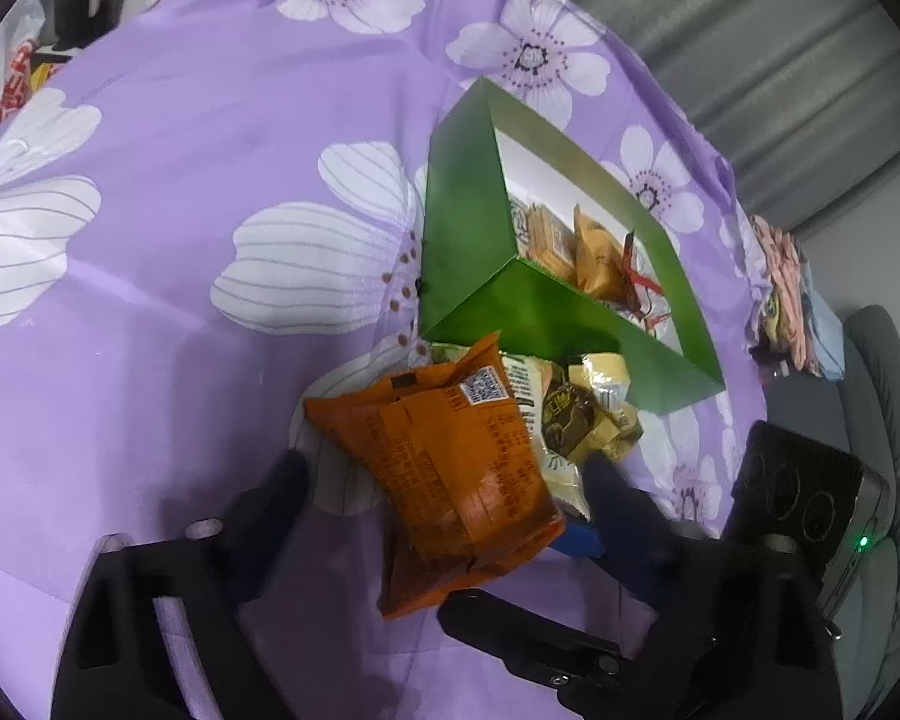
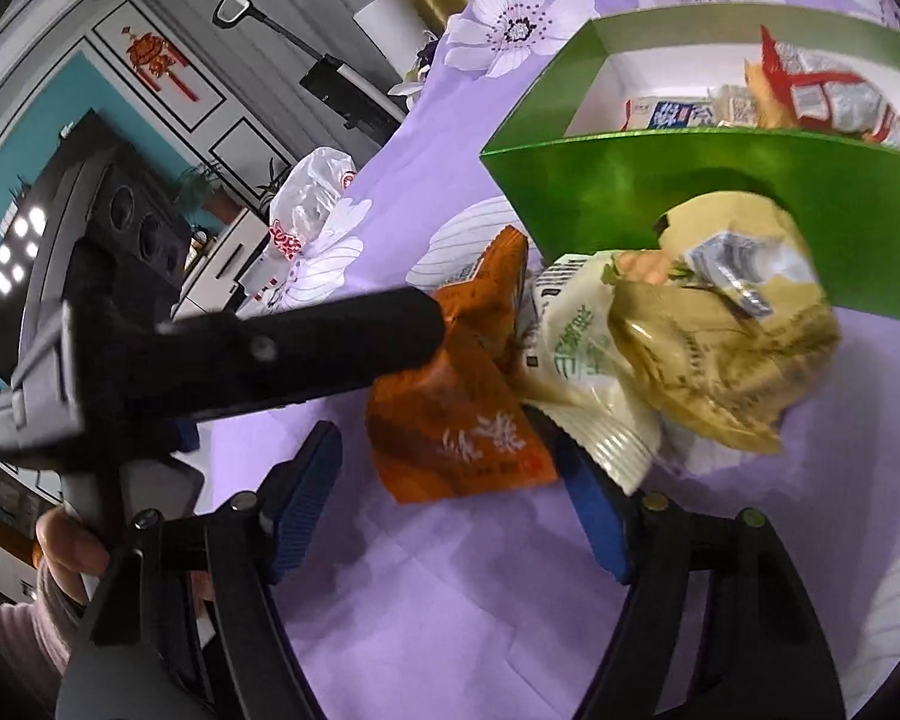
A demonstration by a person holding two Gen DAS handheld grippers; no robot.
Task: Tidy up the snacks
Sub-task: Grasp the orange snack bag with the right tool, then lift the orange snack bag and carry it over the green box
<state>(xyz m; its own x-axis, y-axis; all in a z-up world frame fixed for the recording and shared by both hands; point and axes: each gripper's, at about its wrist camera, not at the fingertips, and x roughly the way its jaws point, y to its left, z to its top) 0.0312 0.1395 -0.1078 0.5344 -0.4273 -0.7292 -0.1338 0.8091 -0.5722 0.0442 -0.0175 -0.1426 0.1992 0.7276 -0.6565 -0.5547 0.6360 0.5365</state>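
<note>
An orange snack packet (image 1: pixel 450 474) lies on the purple flowered cloth (image 1: pixel 180 138) between the spread fingers of my left gripper (image 1: pixel 450 480), which is open around it. Behind it lie a cream packet and small tan and dark packets (image 1: pixel 582 414). A green box (image 1: pixel 480 222) holds several snacks. In the right wrist view my right gripper (image 2: pixel 450 492) is open, its blue pads (image 2: pixel 303 504) on either side of the orange packet (image 2: pixel 456 420). A cream packet (image 2: pixel 576 360) and a tan packet (image 2: pixel 720 336) lie before the green box (image 2: pixel 660 180). The left gripper's black finger (image 2: pixel 330 336) crosses from the left.
A white plastic bag (image 2: pixel 312 198) sits at the cloth's far edge. Folded clothes (image 1: pixel 786 294) lie past the cloth's right edge by a grey chair (image 1: pixel 882 396). A dark speaker-like device (image 1: pixel 810 492) sits at right.
</note>
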